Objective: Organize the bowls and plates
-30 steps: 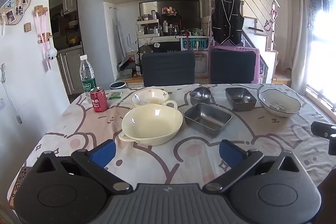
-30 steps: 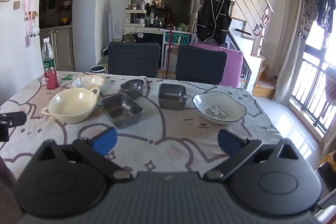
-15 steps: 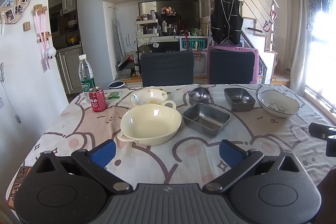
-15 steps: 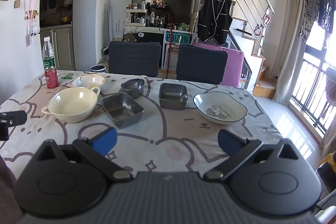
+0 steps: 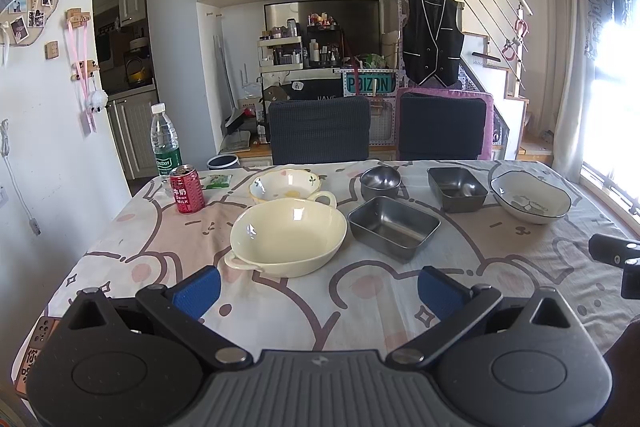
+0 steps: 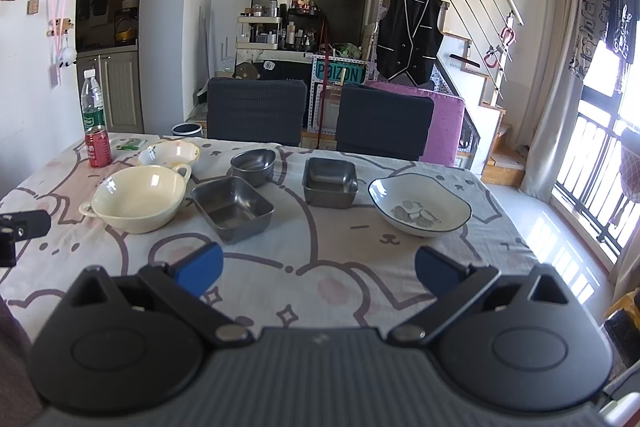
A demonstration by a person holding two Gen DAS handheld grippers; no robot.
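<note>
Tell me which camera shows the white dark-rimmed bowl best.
The right wrist view: the white bowl lies near its middle, its inner pattern visible. In the left wrist view it lies far right, washed by window glare.

Both grippers are black with ribbed grey centres, silver pivot screws and blue-padded fingers (image 5: 197,290).

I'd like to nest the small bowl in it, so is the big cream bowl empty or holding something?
Empty. The big cream bowl sits upright and its bare glazed inside shows only light reflections.
</note>
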